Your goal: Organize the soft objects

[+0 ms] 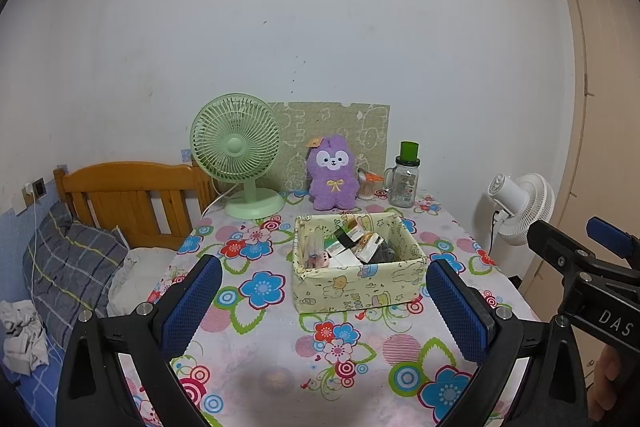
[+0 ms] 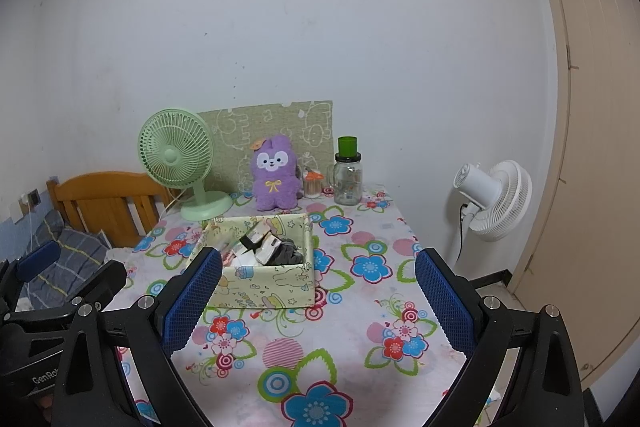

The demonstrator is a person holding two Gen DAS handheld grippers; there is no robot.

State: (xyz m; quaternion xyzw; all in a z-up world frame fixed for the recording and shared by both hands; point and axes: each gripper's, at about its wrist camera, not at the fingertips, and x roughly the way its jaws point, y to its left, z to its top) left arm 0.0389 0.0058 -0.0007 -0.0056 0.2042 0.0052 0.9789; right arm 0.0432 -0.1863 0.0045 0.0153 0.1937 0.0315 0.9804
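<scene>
A purple plush toy (image 1: 333, 173) sits upright at the back of the flowered table, against a green patterned board; it also shows in the right wrist view (image 2: 275, 178). A pale yellow fabric box (image 1: 356, 261) stands mid-table, holding packets and a dark soft item; the right wrist view shows it too (image 2: 262, 261). My left gripper (image 1: 324, 307) is open and empty, above the table in front of the box. My right gripper (image 2: 318, 301) is open and empty, to the right of the box. The right gripper also appears at the left wrist view's right edge (image 1: 592, 263).
A green desk fan (image 1: 238, 159) stands back left on the table. A glass jar with a green cup on top (image 1: 404, 179) and a small toothpick holder (image 1: 366, 185) stand back right. A wooden bed headboard (image 1: 132, 199) and pillow lie left. A white floor fan (image 2: 494, 199) and door stand right.
</scene>
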